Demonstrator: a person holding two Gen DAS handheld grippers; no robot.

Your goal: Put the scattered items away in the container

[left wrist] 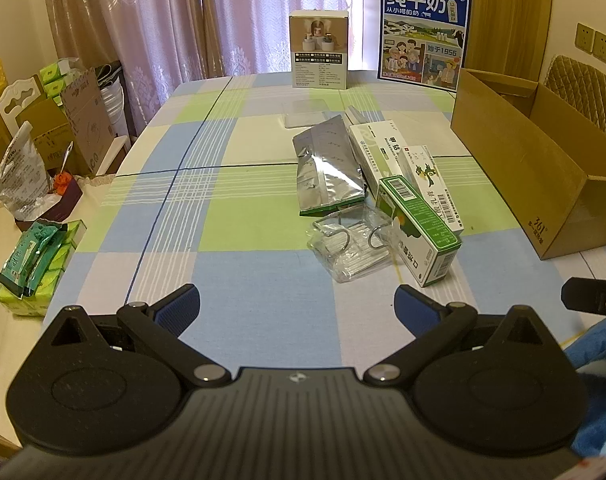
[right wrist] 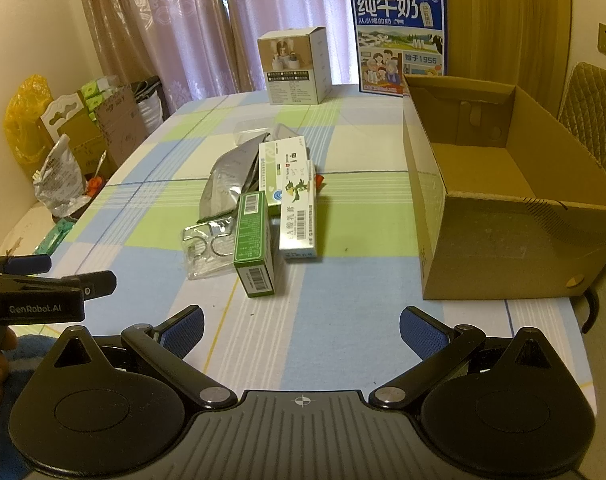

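Over the table's (left wrist: pixel 231 216) near edge, the left gripper (left wrist: pixel 297 310) hangs spread wide, empty; green box (left wrist: pixel 419 226), foil pouch (left wrist: pixel 327 168) clustered mid-table, cardboard box (left wrist: pixel 543 184) at the right edge. Right view: right gripper (right wrist: pixel 301 334) wide too, holding nothing, cardboard box (right wrist: pixel 503 224) beside the pile.

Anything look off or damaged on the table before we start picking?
No damage or spill visible. The items sit in a jumbled overlapping pile: green carton askew over the clear packet, white cartoon box lying across another box, beside the foil pouch. Cardboard box looks empty.
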